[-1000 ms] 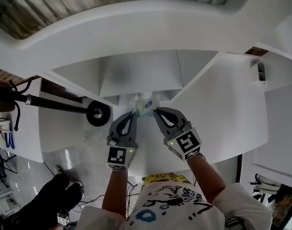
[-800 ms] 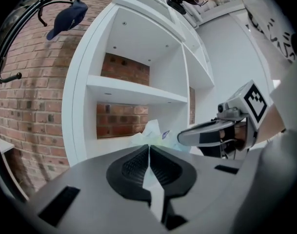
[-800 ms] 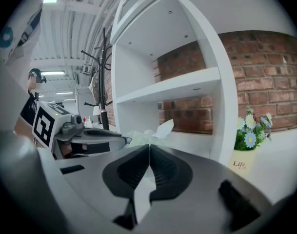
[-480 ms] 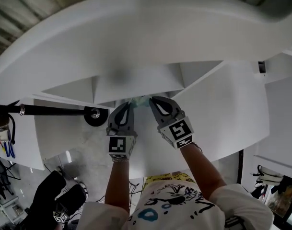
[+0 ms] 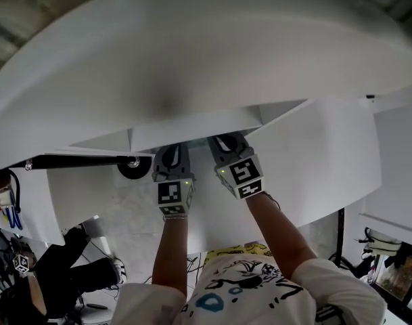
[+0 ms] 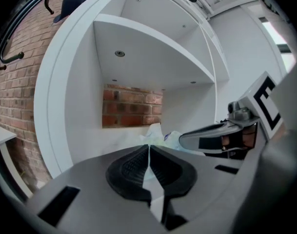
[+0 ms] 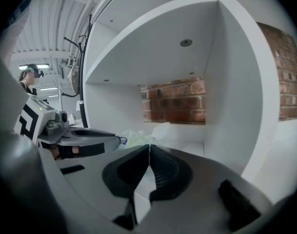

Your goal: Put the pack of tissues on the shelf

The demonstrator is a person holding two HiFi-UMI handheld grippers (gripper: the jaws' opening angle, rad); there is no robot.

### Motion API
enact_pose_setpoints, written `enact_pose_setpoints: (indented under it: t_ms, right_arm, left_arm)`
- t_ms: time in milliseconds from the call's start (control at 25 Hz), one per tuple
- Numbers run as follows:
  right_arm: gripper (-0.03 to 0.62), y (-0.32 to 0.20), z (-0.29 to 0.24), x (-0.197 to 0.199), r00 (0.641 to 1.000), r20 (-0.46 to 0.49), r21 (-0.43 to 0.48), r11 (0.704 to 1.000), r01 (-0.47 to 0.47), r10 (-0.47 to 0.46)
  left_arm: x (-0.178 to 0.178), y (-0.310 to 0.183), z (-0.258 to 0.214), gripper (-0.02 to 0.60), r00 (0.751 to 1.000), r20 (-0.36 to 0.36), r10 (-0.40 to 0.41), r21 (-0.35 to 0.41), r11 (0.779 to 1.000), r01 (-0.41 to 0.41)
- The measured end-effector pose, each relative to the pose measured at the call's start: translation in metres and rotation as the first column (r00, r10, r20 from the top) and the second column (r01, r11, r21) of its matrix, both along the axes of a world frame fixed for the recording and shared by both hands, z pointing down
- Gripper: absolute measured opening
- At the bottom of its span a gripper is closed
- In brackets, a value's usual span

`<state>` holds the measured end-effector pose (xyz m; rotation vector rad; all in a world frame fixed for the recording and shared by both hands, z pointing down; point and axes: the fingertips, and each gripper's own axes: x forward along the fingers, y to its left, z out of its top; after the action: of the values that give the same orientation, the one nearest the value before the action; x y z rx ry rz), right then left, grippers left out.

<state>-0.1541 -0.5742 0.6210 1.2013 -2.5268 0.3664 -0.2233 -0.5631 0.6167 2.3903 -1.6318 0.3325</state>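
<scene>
The pack of tissues (image 6: 161, 133), pale crinkled plastic with a small blue label, sits just past my left gripper's tips over the white shelf floor (image 6: 114, 138). My left gripper (image 6: 149, 146) is shut, its pads pinching the wrapper's near edge. My right gripper (image 7: 149, 146) is also shut, with the pack (image 7: 138, 137) at its tips. Each gripper shows in the other's view, the right gripper (image 6: 211, 136) and the left gripper (image 7: 89, 139) meeting at the pack. In the head view both grippers, left (image 5: 172, 156) and right (image 5: 227, 146), reach under a shelf board (image 5: 192, 124) that hides the pack.
The compartment is a white alcove with a brick back wall (image 6: 131, 106) and a curved upright (image 6: 55, 106) on the left. A black rod with a round end (image 5: 132, 162) sticks out at the left. A person's dark shoes (image 5: 63, 276) show on the floor.
Both grippers have pushed forward and up into the shelf compartment with the pack. In the head view their tips and the pack have gone out of sight under the shelf board.
</scene>
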Motion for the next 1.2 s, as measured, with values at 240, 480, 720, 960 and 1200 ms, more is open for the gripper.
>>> enact_pose_setpoints:
  t_ms: [240, 480, 720, 960, 1200]
  right_arm:
    - [0.028, -0.012, 0.011, 0.001, 0.999, 0.003, -0.017, 0.999, -0.032, 0.032]
    - [0.029, -0.02, 0.022, -0.004, 0.998, 0.002, -0.036, 0.998, -0.055, 0.055]
    - [0.029, -0.025, 0.025, 0.005, 0.997, 0.008, -0.039, 0.996, -0.08, 0.081]
    - [0.031, -0.024, 0.029, -0.002, 0.995, 0.044, -0.069, 0.994, -0.087, 0.09]
    - [0.093, -0.013, 0.021, 0.002, 0.996, 0.062, -0.095, 0.994, -0.055, 0.061]
  left_arm:
    - [0.004, -0.011, 0.011, 0.018, 0.999, 0.012, -0.03, -0.027, 0.999, 0.031]
    - [0.006, -0.018, 0.023, 0.018, 0.999, 0.019, -0.04, -0.055, 0.998, 0.041]
    - [0.012, -0.02, 0.029, 0.02, 0.999, 0.011, -0.041, -0.071, 0.997, 0.041]
    - [0.001, -0.02, 0.031, 0.021, 1.0, 0.005, -0.022, -0.076, 0.997, 0.022]
    - [0.002, -0.011, 0.026, 0.103, 1.0, -0.027, -0.001, -0.094, 0.996, -0.001]
